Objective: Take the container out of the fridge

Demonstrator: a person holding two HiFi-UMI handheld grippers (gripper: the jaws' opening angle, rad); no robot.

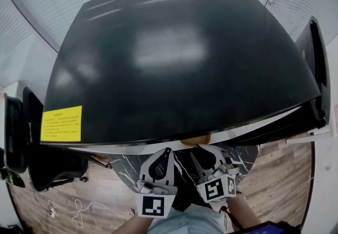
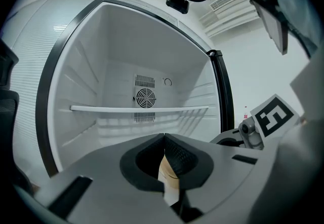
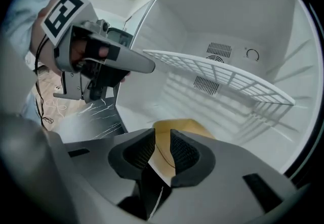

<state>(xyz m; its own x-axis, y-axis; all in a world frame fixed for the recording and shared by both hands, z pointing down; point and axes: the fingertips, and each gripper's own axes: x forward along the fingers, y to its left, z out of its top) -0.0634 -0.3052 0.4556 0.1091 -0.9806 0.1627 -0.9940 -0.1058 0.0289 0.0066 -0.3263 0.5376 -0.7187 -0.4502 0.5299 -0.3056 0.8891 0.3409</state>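
From the head view I look down on the black top of the fridge [image 1: 174, 58]. A tan container [image 1: 196, 139] peeks out under its front edge, with my left gripper [image 1: 165, 152] and right gripper [image 1: 203, 149] side by side just in front. In the left gripper view the left gripper [image 2: 164, 137] has its tips together, pinching the container's [image 2: 169, 170] thin edge. In the right gripper view the right gripper [image 3: 162, 134] holds the container's [image 3: 190, 127] wall between narrow-set pads. The container sits low at the mouth of the white fridge interior [image 2: 147, 66].
A white wire shelf [image 3: 223, 74] spans the fridge above the container. A yellow label [image 1: 62, 123] is on the fridge top's left corner. A dark marbled surface [image 1: 127, 167] lies below the grippers. A black chair [image 1: 53, 167] and a white cable [image 1: 79, 212] are on the wooden floor at left.
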